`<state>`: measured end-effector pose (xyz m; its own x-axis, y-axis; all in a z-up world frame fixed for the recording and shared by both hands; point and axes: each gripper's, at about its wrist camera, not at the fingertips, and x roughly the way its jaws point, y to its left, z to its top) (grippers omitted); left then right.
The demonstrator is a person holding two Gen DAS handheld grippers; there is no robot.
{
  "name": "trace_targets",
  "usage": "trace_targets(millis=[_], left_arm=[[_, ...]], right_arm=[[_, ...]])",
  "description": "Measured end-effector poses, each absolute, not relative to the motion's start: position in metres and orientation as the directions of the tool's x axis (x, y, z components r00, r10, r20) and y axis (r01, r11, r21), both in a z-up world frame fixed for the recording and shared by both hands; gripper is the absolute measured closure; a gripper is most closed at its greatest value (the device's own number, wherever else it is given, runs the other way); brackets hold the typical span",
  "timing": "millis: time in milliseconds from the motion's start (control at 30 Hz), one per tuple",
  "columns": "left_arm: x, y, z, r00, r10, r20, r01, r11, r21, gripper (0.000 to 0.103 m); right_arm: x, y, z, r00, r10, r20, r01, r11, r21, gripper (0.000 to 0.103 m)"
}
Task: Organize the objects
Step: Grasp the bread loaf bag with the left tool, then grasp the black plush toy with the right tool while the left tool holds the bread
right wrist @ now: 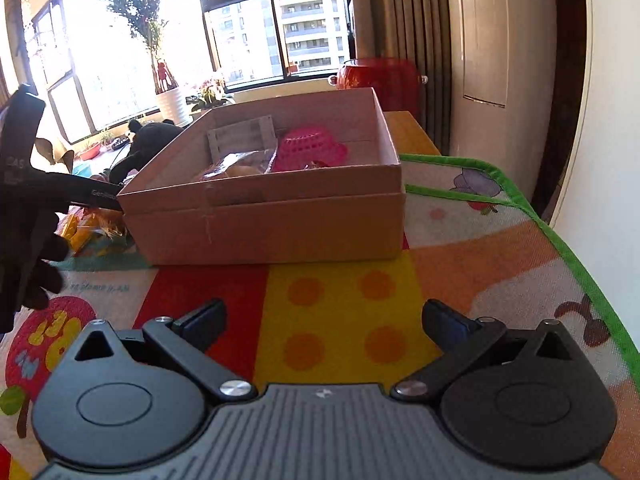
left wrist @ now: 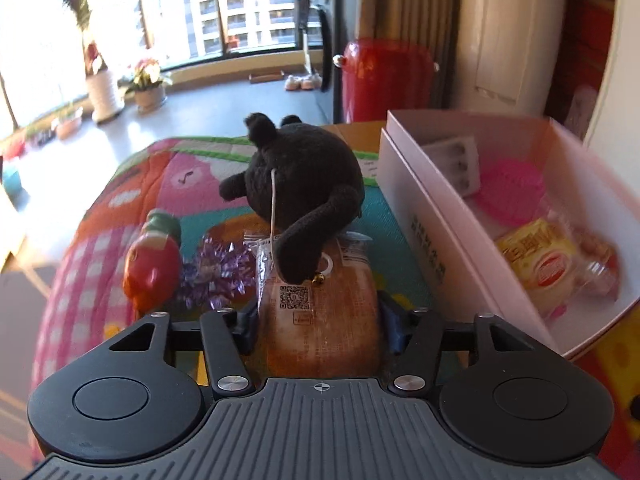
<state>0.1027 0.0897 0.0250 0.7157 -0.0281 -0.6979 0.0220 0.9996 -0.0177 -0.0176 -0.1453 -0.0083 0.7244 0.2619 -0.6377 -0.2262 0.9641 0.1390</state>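
My left gripper point(left wrist: 318, 320) is shut on a wrapped bread loaf point(left wrist: 320, 320) in clear plastic, low over the colourful mat. A black plush toy point(left wrist: 300, 180) rests on the loaf's far end. A red and green toy point(left wrist: 154, 260) and a purple foil bow point(left wrist: 224, 272) lie to the left. The pink-white box point(left wrist: 424, 236) stands to the right and holds a pink basket point(left wrist: 510, 192), a yellow snack packet point(left wrist: 540, 264) and a grey card. My right gripper point(right wrist: 324, 320) is open and empty over the mat, in front of the box point(right wrist: 272, 224).
A red stool point(left wrist: 384, 76) stands behind the table beside curtains. Plant pots point(left wrist: 104, 92) stand by the window. The mat point(right wrist: 500, 240) has a green border at the right edge. The gloved left hand and gripper point(right wrist: 28, 208) show at the left of the right wrist view.
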Motion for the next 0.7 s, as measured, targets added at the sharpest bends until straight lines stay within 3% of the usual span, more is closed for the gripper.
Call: trace_targets(millis=[400,533,700], left_arm=[[-0.043,0.113,0.034,0.727,-0.257,-0.637,0.124,0.961,-0.247,0.045],[-0.078,0.123,0.031,0.734,-0.256,-0.629,0.120,0.960,-0.251,0.045],[-0.094,0.147,0.034,0.784,-0.196,-0.589,0.041,0.963,-0.266,0.045]], right_arm=[[-0.014,-0.143,-0.009,0.721,0.233,-0.653,-0.212,0.971,0.112,0.000],[-0.020,-0.127,-0.004,0.733,0.205,-0.649,-0.241,0.970,0.034,0.000],[-0.033,-0.093,0.029,0.714,0.321,-0.622,-0.364,0.929,0.062,0.000]])
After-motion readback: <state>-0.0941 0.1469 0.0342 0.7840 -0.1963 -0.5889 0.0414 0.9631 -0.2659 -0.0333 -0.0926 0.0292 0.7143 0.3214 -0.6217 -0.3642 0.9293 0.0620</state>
